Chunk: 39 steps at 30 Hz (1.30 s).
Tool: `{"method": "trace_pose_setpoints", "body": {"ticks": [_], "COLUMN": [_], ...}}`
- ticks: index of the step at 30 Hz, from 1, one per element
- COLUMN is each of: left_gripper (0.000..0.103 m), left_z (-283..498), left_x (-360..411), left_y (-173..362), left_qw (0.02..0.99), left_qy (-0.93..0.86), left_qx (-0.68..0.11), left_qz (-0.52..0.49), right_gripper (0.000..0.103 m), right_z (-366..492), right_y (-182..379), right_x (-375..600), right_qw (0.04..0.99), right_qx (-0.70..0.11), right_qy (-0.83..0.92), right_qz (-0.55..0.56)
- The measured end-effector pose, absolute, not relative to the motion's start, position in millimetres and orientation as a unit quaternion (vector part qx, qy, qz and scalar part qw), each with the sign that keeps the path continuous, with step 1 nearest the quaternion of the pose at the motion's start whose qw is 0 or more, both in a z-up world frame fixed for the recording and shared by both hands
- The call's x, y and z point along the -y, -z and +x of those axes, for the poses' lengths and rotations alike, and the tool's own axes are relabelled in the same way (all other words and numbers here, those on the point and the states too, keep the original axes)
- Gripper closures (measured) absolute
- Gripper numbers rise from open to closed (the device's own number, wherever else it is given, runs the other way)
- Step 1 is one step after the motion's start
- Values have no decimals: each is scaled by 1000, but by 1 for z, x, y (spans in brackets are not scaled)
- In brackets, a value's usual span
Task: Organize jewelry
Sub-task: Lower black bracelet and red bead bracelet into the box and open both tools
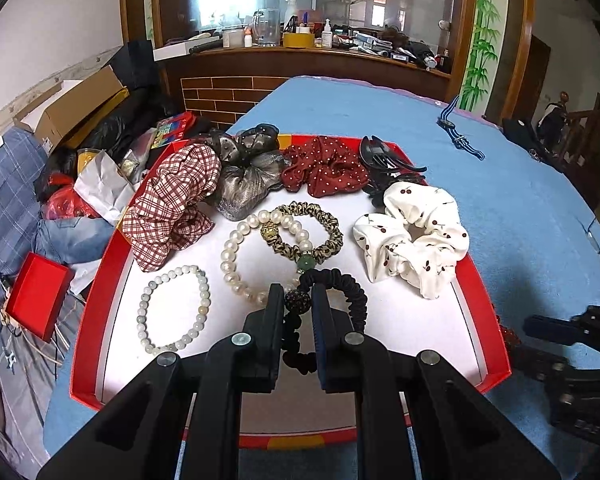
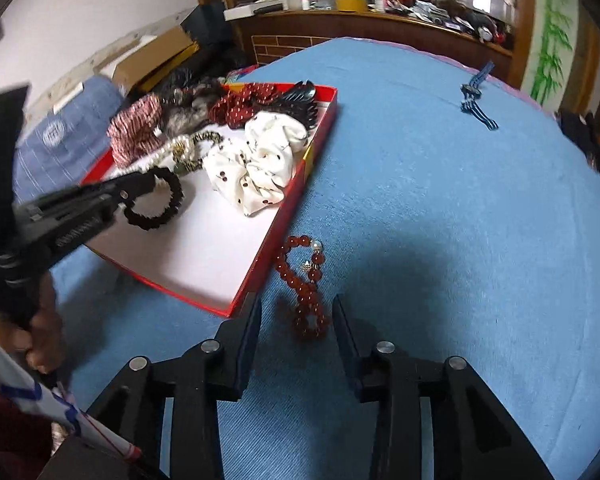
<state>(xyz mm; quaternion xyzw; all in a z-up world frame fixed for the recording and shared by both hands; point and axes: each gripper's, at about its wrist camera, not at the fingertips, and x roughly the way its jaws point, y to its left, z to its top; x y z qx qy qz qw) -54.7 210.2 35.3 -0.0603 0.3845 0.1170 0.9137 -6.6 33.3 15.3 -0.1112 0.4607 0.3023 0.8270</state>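
Observation:
A red tray (image 1: 474,292) with a white floor sits on the blue table. It holds scrunchies, a pearl bracelet (image 1: 236,256), a pale bead bracelet (image 1: 172,312) and a black claw clip (image 1: 384,160). My left gripper (image 1: 298,294) is shut on a black ruffled hair tie (image 1: 350,292) just above the tray floor; the tie also shows in the right wrist view (image 2: 168,196). My right gripper (image 2: 296,304) is open over a red bead bracelet (image 2: 306,292) lying on the table beside the tray's edge (image 2: 288,216).
A blue striped strap (image 2: 476,96) lies far right on the table (image 2: 440,200). A white cherry scrunchie (image 1: 416,236) fills the tray's right side. Boxes, bags and clothing are piled left of the table. A cluttered wooden counter stands behind.

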Motion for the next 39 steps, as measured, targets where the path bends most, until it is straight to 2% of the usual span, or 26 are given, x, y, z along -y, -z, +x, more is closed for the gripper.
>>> {"method": "trace_pose_setpoints", "body": {"ticks": [1, 3, 5, 6, 14, 20, 39], "left_gripper": [90, 90, 90, 90, 90, 90, 90], "left_z": [-55, -54, -54, -53, -53, -52, -50], "left_x": [-210, -211, -213, -214, -216, -216, -219], "left_y": [-35, -35, -34, -33, -31, -29, -21], "left_qw": [914, 913, 912, 911, 910, 909, 902], "left_qy": [-117, -118, -119, -119, -121, -127, -138], "left_qx": [-385, -385, -388, -389, -391, -394, -404], "left_qz": [-61, -62, -65, -66, -64, -59, -56], "right_gripper": [65, 76, 93, 94, 95, 95, 94], "right_z": [-4, 0, 0, 0, -6, -15, -4], "right_y": [-11, -6, -7, -8, -65, -93, -39], "right_x": [-34, -33, -31, -29, -16, -44, -92], "right_qw": [825, 826, 828, 829, 860, 853, 814], "right_qx": [-466, -467, -463, -461, -405, -380, -447], "right_qy": [-298, -290, -289, -291, -307, -358, -370], "right_qz": [-115, -123, -126, -125, -49, -18, -32]}}
